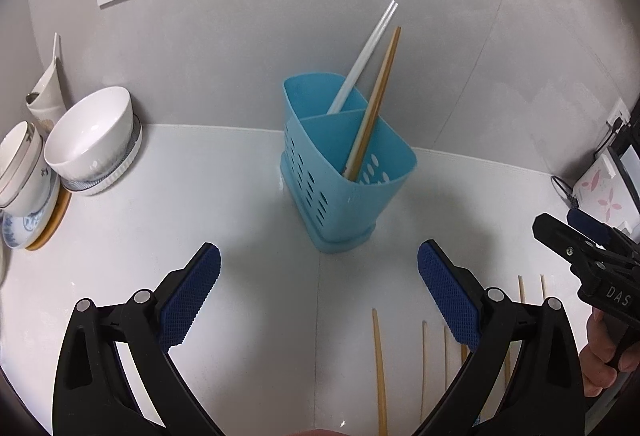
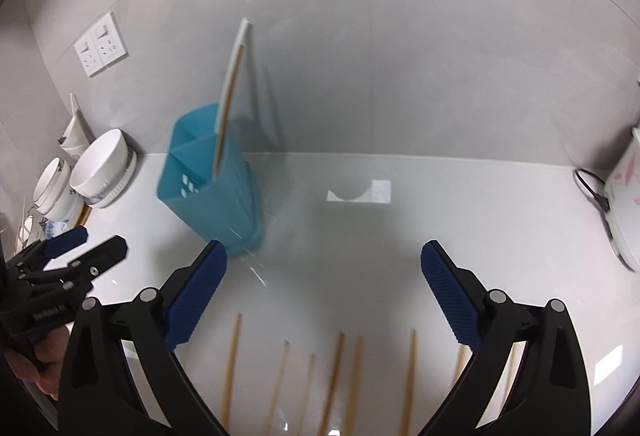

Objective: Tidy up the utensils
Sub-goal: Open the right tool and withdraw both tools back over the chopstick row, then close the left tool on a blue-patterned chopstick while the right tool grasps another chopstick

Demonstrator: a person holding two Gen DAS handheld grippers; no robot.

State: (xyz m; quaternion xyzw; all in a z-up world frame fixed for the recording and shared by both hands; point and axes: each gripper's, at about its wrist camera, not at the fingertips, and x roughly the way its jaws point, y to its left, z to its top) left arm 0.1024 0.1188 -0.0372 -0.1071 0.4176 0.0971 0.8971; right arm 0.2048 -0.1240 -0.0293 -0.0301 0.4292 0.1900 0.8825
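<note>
Closest to my left wrist camera are the left gripper's (image 1: 318, 290) blue pads (image 1: 192, 300), spread wide with only bare white counter (image 1: 248, 236) between them. Just beyond stands the blue utensil holder (image 1: 344, 171), split into two compartments — white chopsticks (image 1: 362, 57) lean out of the far one, a bamboo chopstick (image 1: 374, 103) out of the near one. Loose bamboo chopsticks (image 1: 379, 368) lie on the counter at lower right, partly behind my right finger. White bowls (image 1: 94, 133) are stacked at the left by the wall, and the right gripper (image 1: 576, 236) shows at the right edge (a hand (image 1: 600, 360) under it).

From the right wrist camera, somewhat blurred, the right gripper (image 2: 324, 292) has its fingers standing wide apart, pinching nothing. Several bamboo chopsticks (image 2: 336, 376) lie in a row on the counter beneath it. Left of centre stands the holder (image 2: 212, 203) — chopsticks rising from it — and the left gripper (image 2: 84, 248) sits at far left, its fingers parted.
</note>
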